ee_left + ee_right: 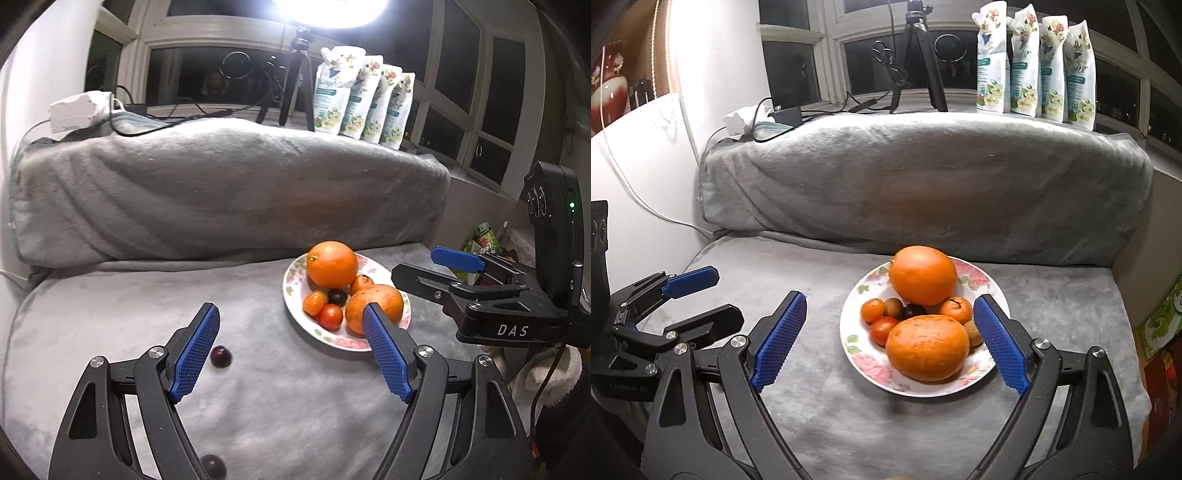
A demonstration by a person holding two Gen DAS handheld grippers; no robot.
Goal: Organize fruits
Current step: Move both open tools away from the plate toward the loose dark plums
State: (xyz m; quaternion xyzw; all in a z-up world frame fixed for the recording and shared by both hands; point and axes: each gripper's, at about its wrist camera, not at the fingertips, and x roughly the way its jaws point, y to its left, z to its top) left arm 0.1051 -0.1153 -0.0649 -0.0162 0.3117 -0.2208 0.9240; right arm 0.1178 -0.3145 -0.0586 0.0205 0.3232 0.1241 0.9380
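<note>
A floral plate on the grey blanket holds two large oranges, small tomatoes, a dark grape and other small fruits. Two dark grapes lie loose on the blanket, one by my left finger, one at the bottom edge. My left gripper is open and empty above the blanket, left of the plate. My right gripper is open and empty, its jaws standing either side of the plate. It also shows in the left wrist view.
A rolled grey blanket forms a low wall behind the plate. Several white pouches, a tripod and cables stand on the sill behind. Coloured packaging lies past the right edge.
</note>
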